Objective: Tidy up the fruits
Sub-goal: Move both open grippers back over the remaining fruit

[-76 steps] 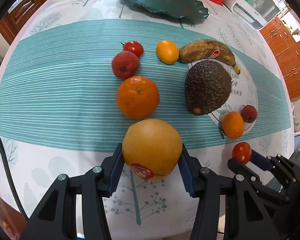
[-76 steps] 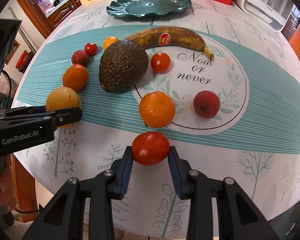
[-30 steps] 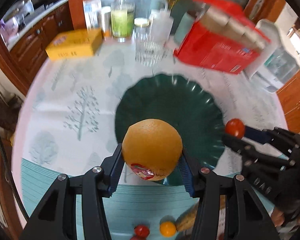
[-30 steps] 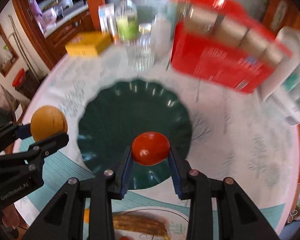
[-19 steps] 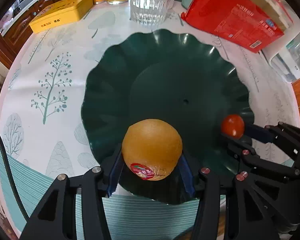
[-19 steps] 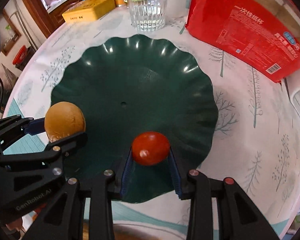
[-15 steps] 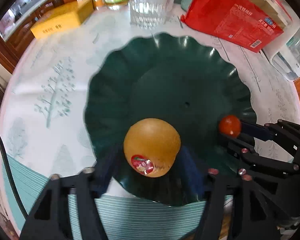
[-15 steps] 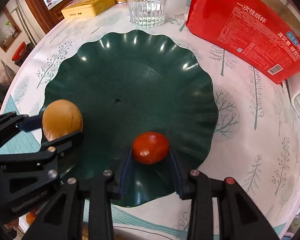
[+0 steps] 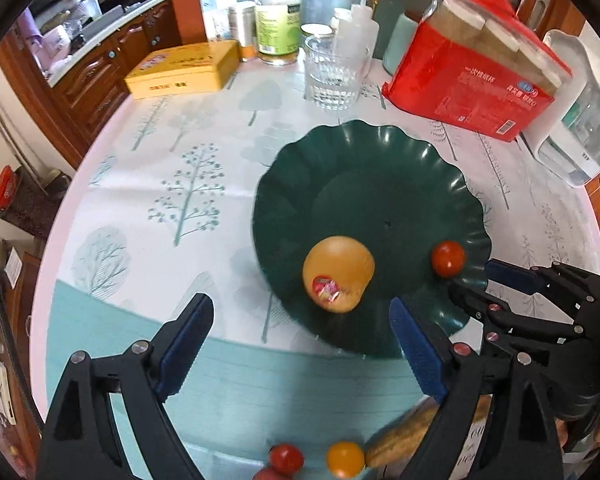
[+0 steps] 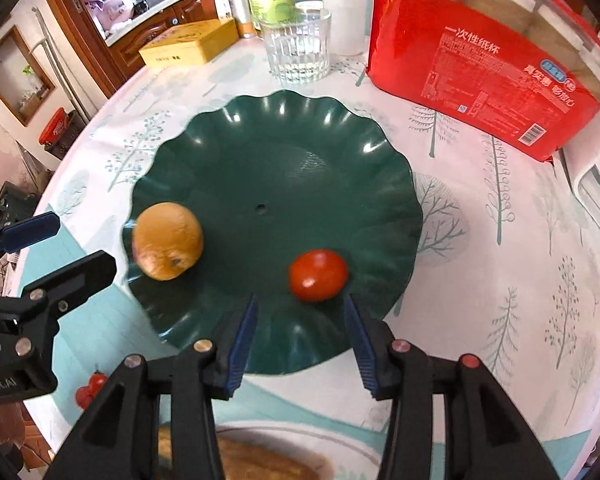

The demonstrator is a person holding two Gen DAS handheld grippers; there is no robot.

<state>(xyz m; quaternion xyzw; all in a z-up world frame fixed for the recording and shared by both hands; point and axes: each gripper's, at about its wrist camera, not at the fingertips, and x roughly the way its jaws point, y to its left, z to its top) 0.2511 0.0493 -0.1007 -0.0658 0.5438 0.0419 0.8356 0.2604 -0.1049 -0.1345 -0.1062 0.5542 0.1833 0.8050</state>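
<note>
Both fruits just let go: orange (image 9: 338, 274) and tomato (image 10: 318, 275) now lie loose on the green plate (image 10: 276, 152), lower centre of frame. Left gripper (image 9: 300, 344) opening wide, right gripper (image 10: 300, 332) opening narrower, nothing gripped. 2 fruits placed; others remain.

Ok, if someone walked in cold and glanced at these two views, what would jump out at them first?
Probably the dark green scalloped plate in the middle of the tree-patterned tablecloth, with a large round orange fruit near its left edge and a small red tomato near its front. Next, the bright red plastic package behind the plate on the right. The left gripper and right gripper hang over the plate's near rim, jaws opening, nothing between them.
</note>
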